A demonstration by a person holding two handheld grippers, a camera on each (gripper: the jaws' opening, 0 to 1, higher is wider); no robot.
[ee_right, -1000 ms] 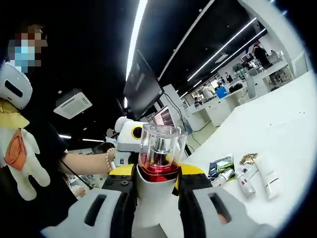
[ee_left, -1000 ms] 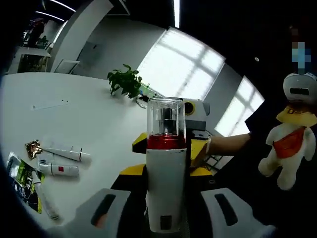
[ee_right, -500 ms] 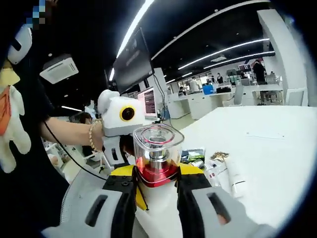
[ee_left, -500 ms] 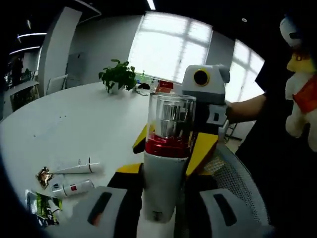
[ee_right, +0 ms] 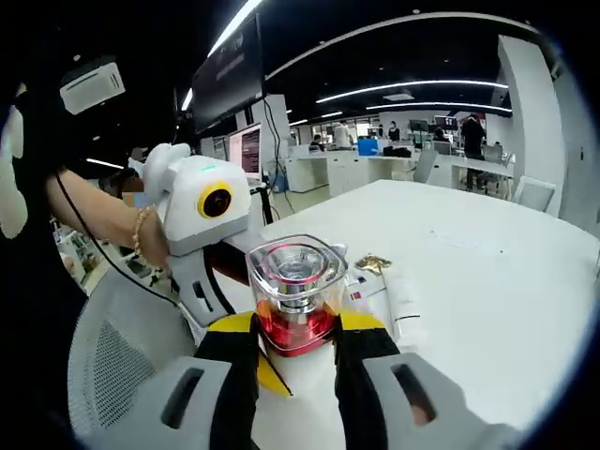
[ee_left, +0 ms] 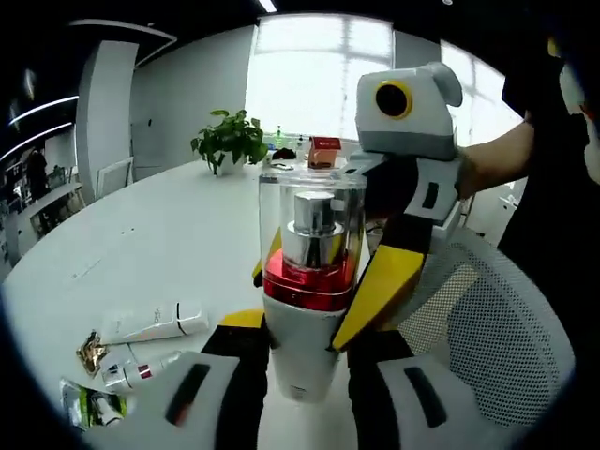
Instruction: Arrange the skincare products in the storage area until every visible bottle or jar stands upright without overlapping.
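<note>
A skincare bottle with a white body, a red band and a clear cap over a silver pump stands upright in the air. My left gripper is shut on its lower body. The right gripper's yellow-tipped fingers reach in from the right and clamp it at the red band. In the right gripper view the same bottle sits between my right gripper, shut on it, with the left gripper coming in from the left. White tubes lie flat on the white table.
A gold-wrapped item and a green packet lie beside the tubes; a tube and the gold item show behind the bottle. A potted plant stands far back. A mesh chair is at the table's edge, by a person's arm.
Both views have swung down toward the table. The bottle stays clamped in both grippers, and the right gripper now looms closer in the left gripper view.
</note>
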